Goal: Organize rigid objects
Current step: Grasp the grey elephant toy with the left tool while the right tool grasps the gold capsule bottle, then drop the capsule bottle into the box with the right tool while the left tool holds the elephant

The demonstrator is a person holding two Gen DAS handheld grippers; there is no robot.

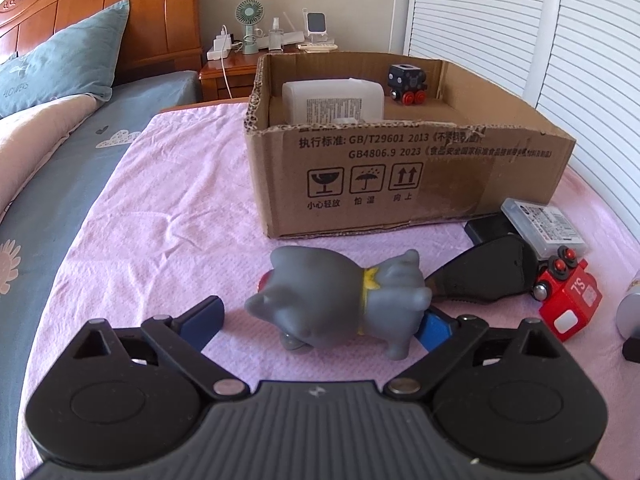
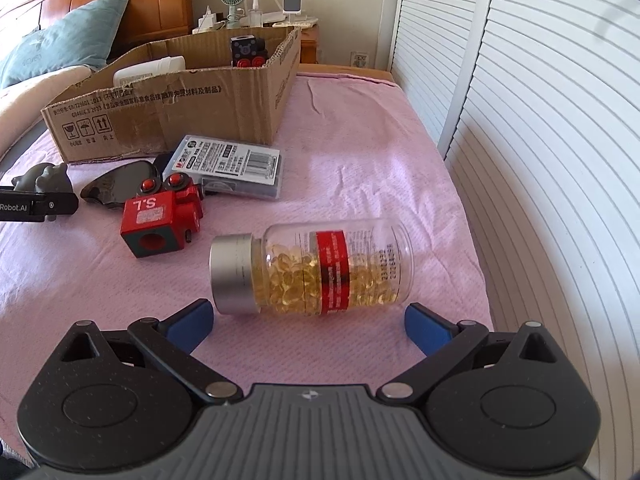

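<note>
- Surface: pink textured cloth [image 2: 360,168] spread over a bed, lightly creased. Grey patterned sheet [image 1: 60,184] runs along its left edge, teal pillow [image 1: 60,60] against a wooden headboard [image 1: 120,0].
- Room: white louvered doors [image 2: 540,120] along the right side. Wooden nightstand [image 1: 224,76] behind the bed with a small green fan [image 1: 250,20], chargers and a spray bottle; beige wall behind.
- Cardboard box [image 1: 400,168] sits on the cloth, open top. Inside: white plastic container [image 1: 332,100] and a black toy wagon with red wheels [image 1: 408,80].
- Left gripper [image 1: 324,320]: jaws spread wide, grey elephant toy [image 1: 344,296] lying on its side between the blue pads; contact with the right pad unclear, left pad well apart.
- Right gripper [image 2: 308,316]: jaws spread wide, not gripping. Clear capsule bottle [image 2: 312,268] with silver cap lies on its side just ahead of the fingertips.
- Loose on the cloth near the box front: red toy block marked "S.L" [image 2: 160,220], black glossy curved item [image 2: 120,186], flat grey labelled case [image 2: 232,168].
</note>
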